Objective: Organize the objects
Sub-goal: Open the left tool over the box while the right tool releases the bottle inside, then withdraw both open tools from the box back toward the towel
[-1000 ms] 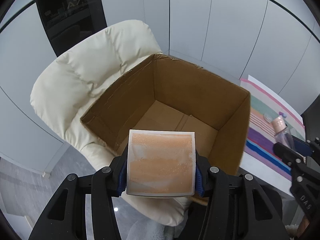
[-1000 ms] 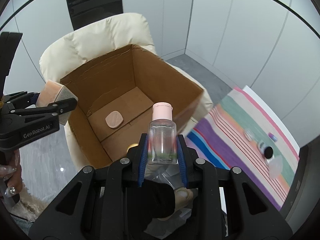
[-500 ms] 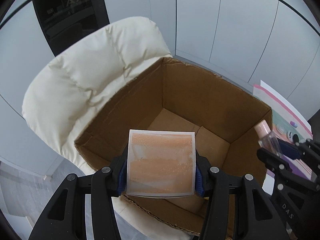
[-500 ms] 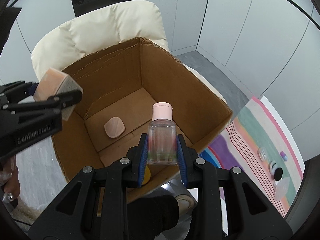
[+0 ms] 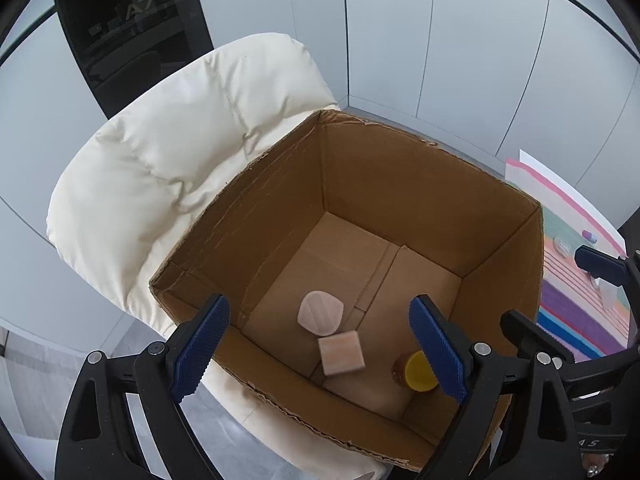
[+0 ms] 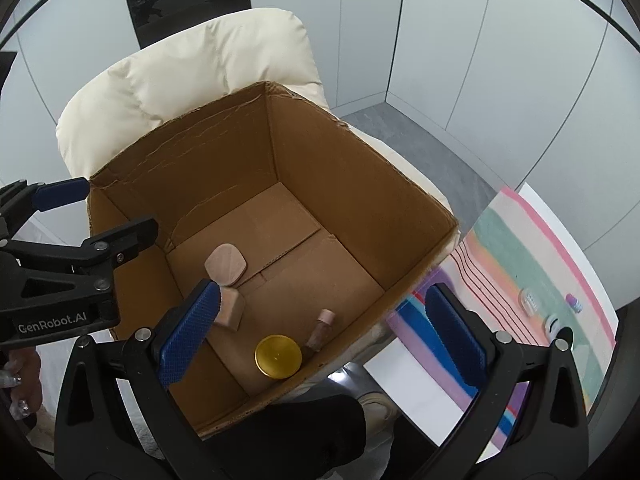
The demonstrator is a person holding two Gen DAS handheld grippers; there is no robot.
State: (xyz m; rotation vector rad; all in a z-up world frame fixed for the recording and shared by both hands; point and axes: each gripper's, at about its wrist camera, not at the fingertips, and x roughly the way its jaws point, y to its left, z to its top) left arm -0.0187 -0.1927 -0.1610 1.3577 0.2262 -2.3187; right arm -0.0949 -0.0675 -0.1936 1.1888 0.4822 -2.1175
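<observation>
Both tongs spreading over the box, nothing between their blades

The cardboard box (image 6: 360,184) sits on a cream chair (image 5: 180,152) and holds four things on its floor: a rounded pink block (image 5: 320,312), a pinkish cube (image 5: 342,353) touching it, a jar with a yellow lid (image 6: 278,356) and a small bottle with a pink cap (image 6: 321,330) lying just beside the jar, its long axis running cap away from the near wall. The left tongs (image 5: 318,350) and right tongs (image 6: 322,334) both hang above the box's near side, jaws opening and gripping nothing. What is left to sort, a few small items (image 6: 556,312), lies on the striped mat (image 6: 532,248) on the desk to the right of the box, so the right tongs are the nearer pair for the next pick, I judge.
</observation>
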